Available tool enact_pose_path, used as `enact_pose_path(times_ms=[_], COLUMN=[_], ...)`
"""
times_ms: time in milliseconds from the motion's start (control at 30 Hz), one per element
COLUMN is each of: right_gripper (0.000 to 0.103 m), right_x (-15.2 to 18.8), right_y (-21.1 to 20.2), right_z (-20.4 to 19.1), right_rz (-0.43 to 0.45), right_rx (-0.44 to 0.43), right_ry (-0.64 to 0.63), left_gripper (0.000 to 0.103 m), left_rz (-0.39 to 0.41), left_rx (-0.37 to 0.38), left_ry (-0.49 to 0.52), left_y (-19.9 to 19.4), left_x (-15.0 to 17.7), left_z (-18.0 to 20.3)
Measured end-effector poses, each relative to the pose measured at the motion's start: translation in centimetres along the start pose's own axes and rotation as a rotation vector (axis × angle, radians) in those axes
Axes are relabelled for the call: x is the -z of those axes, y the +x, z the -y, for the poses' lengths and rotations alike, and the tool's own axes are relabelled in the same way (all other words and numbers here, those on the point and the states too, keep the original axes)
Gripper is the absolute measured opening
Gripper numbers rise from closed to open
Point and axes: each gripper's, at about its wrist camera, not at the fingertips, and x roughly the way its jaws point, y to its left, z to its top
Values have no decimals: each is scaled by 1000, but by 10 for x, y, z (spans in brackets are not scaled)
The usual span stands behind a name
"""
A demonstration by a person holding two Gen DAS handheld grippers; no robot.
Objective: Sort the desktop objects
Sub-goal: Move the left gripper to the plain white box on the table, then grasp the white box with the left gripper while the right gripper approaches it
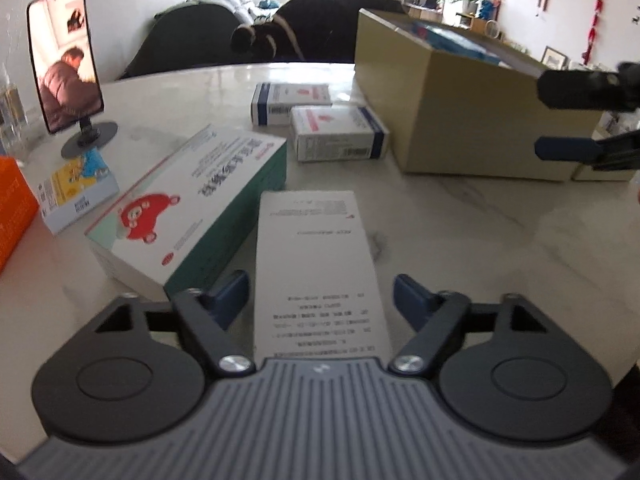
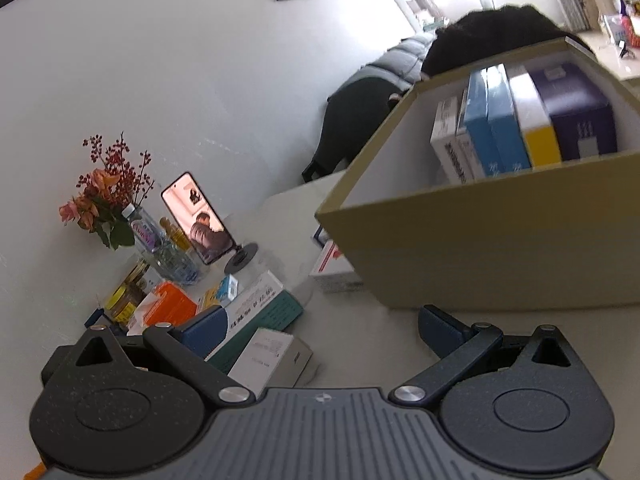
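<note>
Five upright packs (image 2: pixel 520 120), right wrist only

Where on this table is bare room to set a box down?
Bare marble table lies right of the white box, in front of the cardboard carton. The far rim behind the two small boxes is bare too. The left is crowded: teal-sided box, orange box, phone stand.

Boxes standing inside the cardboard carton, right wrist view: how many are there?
5 show in the carton: a white box at the left, two blue boxes, a white and yellow box, and a purple box at the right. Others may be hidden behind the wall.
</note>
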Motion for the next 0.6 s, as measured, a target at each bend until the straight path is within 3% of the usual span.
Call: enact_pose_path(times_ms=[67,367,600], right_gripper=[102,102,97], right_x=[1,5,9], right_y=[4,20,35], right_z=[0,-2,4], right_rz=[-14,-63,-151], right_rx=[-2,-49,-136], right_ry=[-1,39,192], left_gripper=[64,60,60], left_rz=[7,54,132], left_rx=[-7,11,63], left_ry=[-9,-100,-104], left_y=[-1,-12,-30], left_x=[2,1,-12], left_z=[-1,-8,0])
